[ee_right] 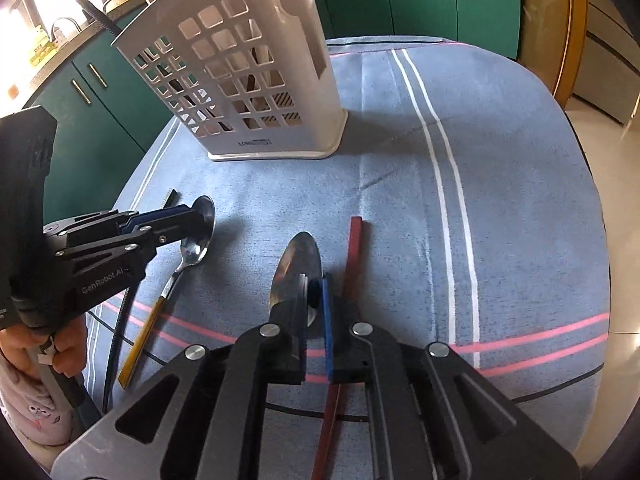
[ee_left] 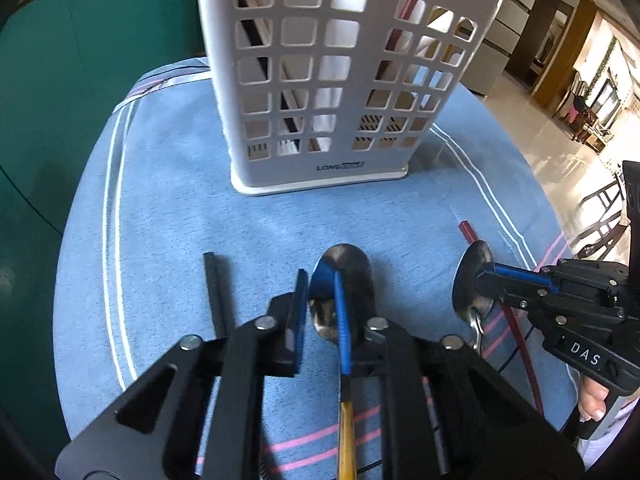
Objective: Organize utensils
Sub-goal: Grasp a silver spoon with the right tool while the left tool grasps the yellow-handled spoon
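- On striped blue cloth (ee_left: 168,208), at six o'clock from perforated white plastic utensil caddy (ee_left: 320,80): two steel spoons.
- Left gripper (ee_left: 320,304) clenched on yellow-handled spoon (ee_left: 344,272)'s bowl; right gripper (ee_right: 316,300) clenched on second spoon (ee_right: 296,268).
- Lift level, avoiding dark-red chopstick (ee_right: 352,256), black chopstick (ee_left: 214,292).
- Drop handle-first into caddy.

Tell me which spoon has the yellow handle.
The spoon in the left gripper; its yellow handle lies beside the black chopstick. The right gripper's spoon shows none.

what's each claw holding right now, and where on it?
Left claw: yellow-handled spoon, pinched across its bowl. Right claw: second spoon, also gripped at the bowl. Both spoons sit low over the blue cloth.
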### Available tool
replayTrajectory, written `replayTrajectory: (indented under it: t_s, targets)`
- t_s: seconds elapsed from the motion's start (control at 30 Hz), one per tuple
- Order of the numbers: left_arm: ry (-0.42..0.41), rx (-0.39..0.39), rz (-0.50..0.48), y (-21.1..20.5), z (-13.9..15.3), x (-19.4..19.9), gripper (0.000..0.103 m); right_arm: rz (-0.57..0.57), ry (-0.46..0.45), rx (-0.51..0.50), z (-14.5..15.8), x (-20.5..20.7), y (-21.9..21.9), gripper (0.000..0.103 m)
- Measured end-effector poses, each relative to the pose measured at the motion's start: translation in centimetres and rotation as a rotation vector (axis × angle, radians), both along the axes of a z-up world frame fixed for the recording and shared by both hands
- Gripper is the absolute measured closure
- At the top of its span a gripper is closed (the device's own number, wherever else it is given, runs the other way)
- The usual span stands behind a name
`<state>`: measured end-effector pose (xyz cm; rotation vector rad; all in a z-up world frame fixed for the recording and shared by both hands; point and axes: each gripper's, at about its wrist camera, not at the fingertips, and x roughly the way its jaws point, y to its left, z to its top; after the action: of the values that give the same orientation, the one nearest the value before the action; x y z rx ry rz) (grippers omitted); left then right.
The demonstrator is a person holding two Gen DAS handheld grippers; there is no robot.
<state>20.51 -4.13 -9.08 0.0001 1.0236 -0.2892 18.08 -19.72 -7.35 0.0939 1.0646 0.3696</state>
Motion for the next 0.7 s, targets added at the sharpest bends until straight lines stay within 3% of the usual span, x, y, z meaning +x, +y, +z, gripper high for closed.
replayTrajectory:
  t_s: [0.17,0.23,0.3,0.37,0.63,0.7]
  targets:
    - [-0.002,-0.016,0.005,0.7,0.1,-0.6,0.098,0.001,0.005,-0.002,-0.2,0.2,0.3,0.088]
    - [0.003,-0.031,0.005,1.1,0.1,-0.3,0.091,0.0,0.0,0.007,-0.1,0.2,0.1,0.083]
    - [0.001,-0.032,-0.003,1.2,0.1,0.2,0.077,0.003,-0.008,0.007,0.2,0.3,-0.1,0.082]
    - [-0.005,-0.045,-0.028,1.1,0.4,0.6,0.072,0.013,-0.017,0.01,0.4,0.5,-0.1,0.082]
    - [0.004,-0.093,-0.129,-0.2,0.2,1.9,0.074,0.082,0.002,0.091,-0.2,2.0,-0.7,0.082]
    - [0.003,-0.11,-0.127,0.0,0.2,1.9,0.081,0.087,0.008,0.108,-0.4,2.2,-0.8,0.082]
